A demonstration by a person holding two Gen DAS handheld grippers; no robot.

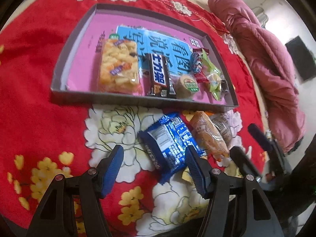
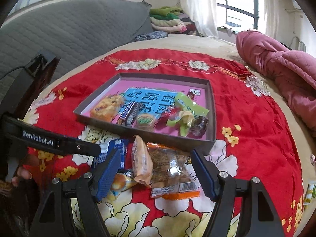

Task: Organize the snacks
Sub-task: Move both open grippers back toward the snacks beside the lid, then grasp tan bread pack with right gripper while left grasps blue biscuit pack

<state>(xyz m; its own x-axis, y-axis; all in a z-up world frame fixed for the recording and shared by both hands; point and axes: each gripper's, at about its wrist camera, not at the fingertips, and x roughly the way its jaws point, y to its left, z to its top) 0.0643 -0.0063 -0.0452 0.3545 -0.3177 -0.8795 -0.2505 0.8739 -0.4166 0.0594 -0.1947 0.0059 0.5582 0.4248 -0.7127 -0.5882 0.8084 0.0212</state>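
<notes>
both pairs of tongs stand open, gripping nothing. the left gripper point(image 1: 154, 164) hangs over a shiny blue foil snack packet point(image 1: 169, 144) on the red flowered bedspread point(image 1: 39, 75); the right gripper point(image 2: 156, 169) hangs over an orange-edged clear packet of brown biscuits point(image 2: 171, 169), just beside the shallow grey cardboard tray point(image 2: 211, 106) holding other snacks.

On the bed, a spread blanket point(image 1: 39, 79) carrying a shallow box tray point(image 1: 138, 98), with a bunched quilt point(image 1: 266, 59) off to its right. Inside the tray, left to right along the near wall: rice-crisp bar point(image 1: 118, 67), chocolate bar point(image 1: 160, 75), round cake point(image 1: 186, 86), heap of small candies point(image 1: 209, 73). Before the tray, on the blanket: biscuit pack point(image 1: 167, 142) leftmost, wafer pack point(image 1: 209, 136) beside it, clear-wrapped cake point(image 2: 171, 169) rightmost.
</notes>
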